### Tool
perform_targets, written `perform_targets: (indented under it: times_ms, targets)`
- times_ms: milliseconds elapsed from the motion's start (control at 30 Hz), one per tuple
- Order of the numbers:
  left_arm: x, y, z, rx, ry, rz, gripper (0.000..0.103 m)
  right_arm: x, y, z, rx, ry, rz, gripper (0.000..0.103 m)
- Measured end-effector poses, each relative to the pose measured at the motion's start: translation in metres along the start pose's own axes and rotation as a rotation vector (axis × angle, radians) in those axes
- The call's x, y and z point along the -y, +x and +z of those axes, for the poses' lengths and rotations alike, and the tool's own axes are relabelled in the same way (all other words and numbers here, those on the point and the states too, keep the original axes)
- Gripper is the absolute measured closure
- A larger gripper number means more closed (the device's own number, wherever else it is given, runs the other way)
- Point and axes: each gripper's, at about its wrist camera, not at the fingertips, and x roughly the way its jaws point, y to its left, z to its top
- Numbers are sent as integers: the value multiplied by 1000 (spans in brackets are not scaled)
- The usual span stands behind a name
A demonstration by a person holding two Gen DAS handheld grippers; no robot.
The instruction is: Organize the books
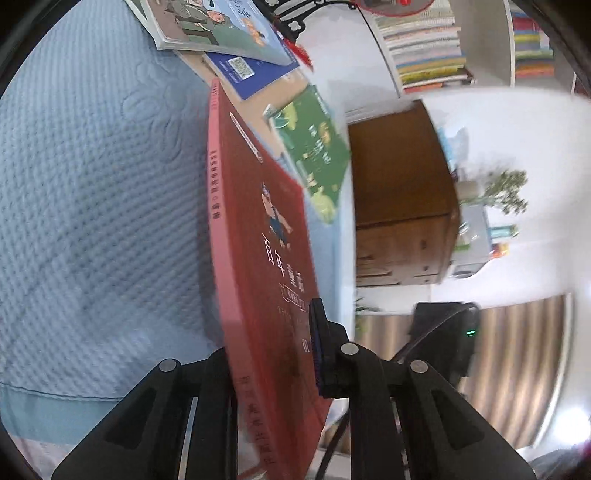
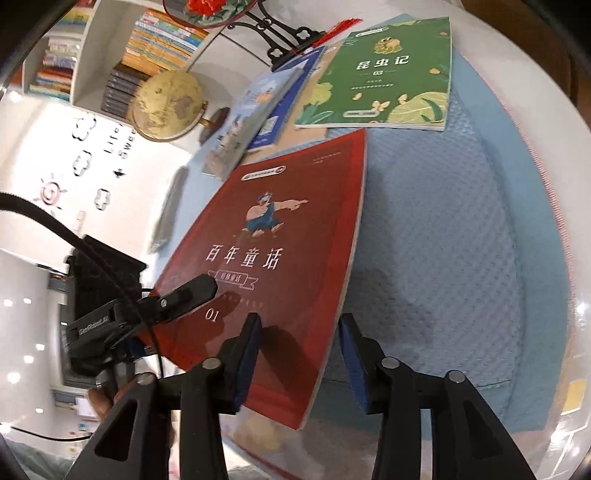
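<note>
A red book (image 1: 258, 229) with a cartoon figure on its cover is raised off the light blue quilted cover (image 1: 92, 184). My left gripper (image 1: 269, 362) is shut on its lower part, one finger on each face. In the right wrist view the same red book (image 2: 280, 236) tilts toward me, and the left gripper (image 2: 184, 295) clamps its left edge. My right gripper (image 2: 299, 343) stands open around the book's lower right corner, pads not pressing it. A green book (image 2: 388, 74) lies flat farther back, beside a blue book (image 2: 258, 99) and others.
A globe (image 2: 168, 107) and a black ornate stand (image 2: 280, 33) sit behind the books. White shelves (image 2: 155, 40) packed with books line the wall. A wooden cabinet (image 1: 399, 192) stands past the quilted cover's edge. A hand (image 2: 103, 402) shows at lower left.
</note>
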Motion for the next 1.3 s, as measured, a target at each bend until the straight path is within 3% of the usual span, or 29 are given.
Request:
perform_targets:
  times_ms: [67,300,367,400,567,733,833,1033,1300]
  targets:
    - [0,0,2,-6,-28,-37,90,9,1,1,-8,57,48,44]
    - [-6,0,1,-20,-94,-102,90,35,22,0,-32,253,272,42]
    - [-5,0,0,-22,-78,-63,90,36,29,1,-22,280,318,63]
    - [-4,1,0,-19,-68,-37,90,34,31,1,-22,282,325,65]
    - [2,1,0,-25,0,125,89,17,24,5,9,188,236,82]
    - [12,4,-2,-25,112,295,83,-17,26,9,17,3,53,85]
    - [18,-1,-7,-17,187,358,83,-40,28,6,21,-133,-49,85]
    - [25,-32,-12,25,269,418,83,-82,35,-4,15,-343,-109,85]
    - [13,-99,4,111,242,419,84,-144,65,0,4,-486,-89,85]
